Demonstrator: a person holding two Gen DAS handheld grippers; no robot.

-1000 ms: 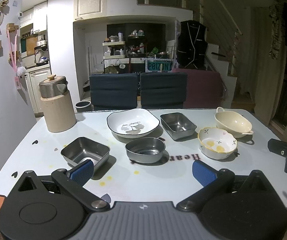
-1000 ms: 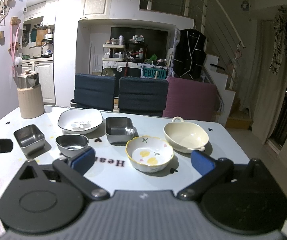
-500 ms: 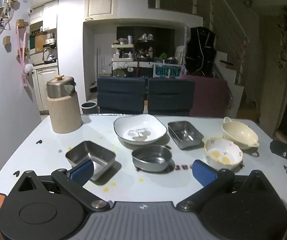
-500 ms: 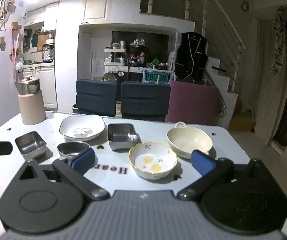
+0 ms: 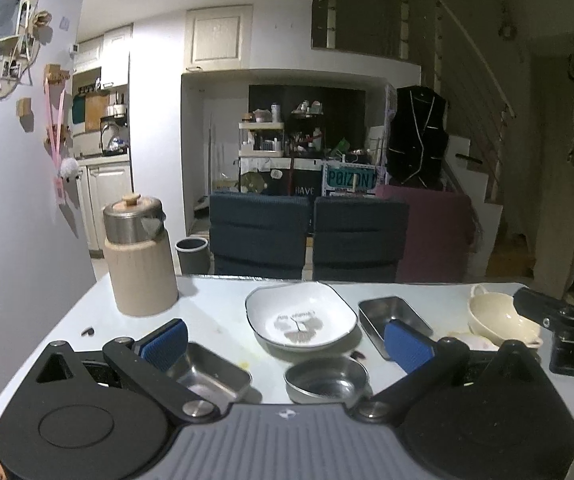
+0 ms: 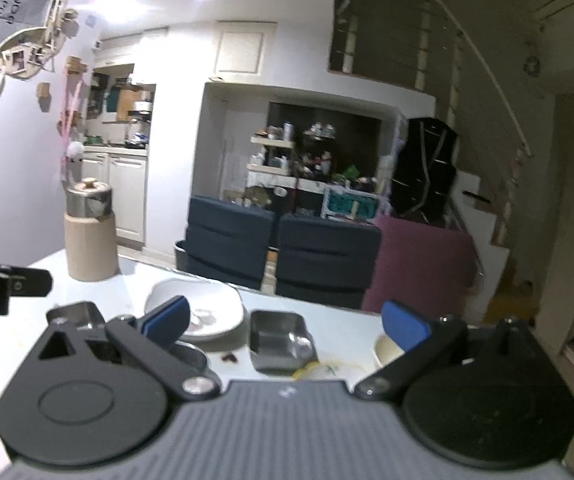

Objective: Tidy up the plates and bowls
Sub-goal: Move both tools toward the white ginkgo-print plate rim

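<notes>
White table (image 5: 215, 292) holds the steel bowl (image 5: 326, 376) between open left tongs (image 5: 287, 344).

Brushed steel, dully reflective, on the rectangular tray (image 5: 207, 372) at lower left, the round bowl (image 5: 327, 376) at lower centre and the second tray (image 5: 391, 314). Glossy white glazed ceramic on the square plate (image 5: 301, 316); glossy cream glaze on the handled bowl (image 5: 495, 316). Smooth, faintly shiny white table (image 5: 207, 300). Pale matt wood below polished metal on the canister (image 5: 139, 260).
</notes>
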